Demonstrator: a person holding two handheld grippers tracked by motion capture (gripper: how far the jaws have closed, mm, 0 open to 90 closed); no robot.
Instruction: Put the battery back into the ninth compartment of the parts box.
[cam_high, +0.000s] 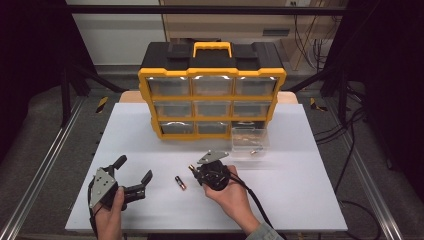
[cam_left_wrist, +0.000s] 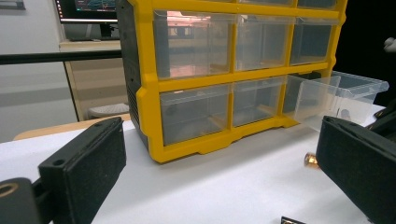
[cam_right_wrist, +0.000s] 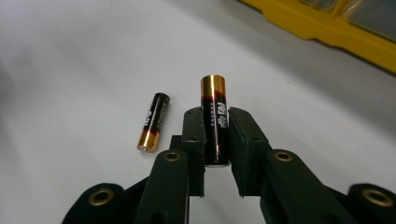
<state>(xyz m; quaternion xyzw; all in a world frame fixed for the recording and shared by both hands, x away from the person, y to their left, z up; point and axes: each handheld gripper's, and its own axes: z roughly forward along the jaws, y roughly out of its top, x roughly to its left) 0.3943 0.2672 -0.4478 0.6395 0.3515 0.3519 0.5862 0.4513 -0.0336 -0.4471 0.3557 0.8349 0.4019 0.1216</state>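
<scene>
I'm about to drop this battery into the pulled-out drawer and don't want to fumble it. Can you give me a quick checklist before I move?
1. Right gripper shut on the held battery: ok, both jaws against it.
2. Pulled-out drawer open and reachable: ok, out from the bottom row of the organizer.
3. Room left in the drawer: cannot tell; something small already lies inside.
4. Left gripper out of the way: ok, open, off to the side.
5. Spare battery accounted for: ok, lying loose on the table.
</scene>
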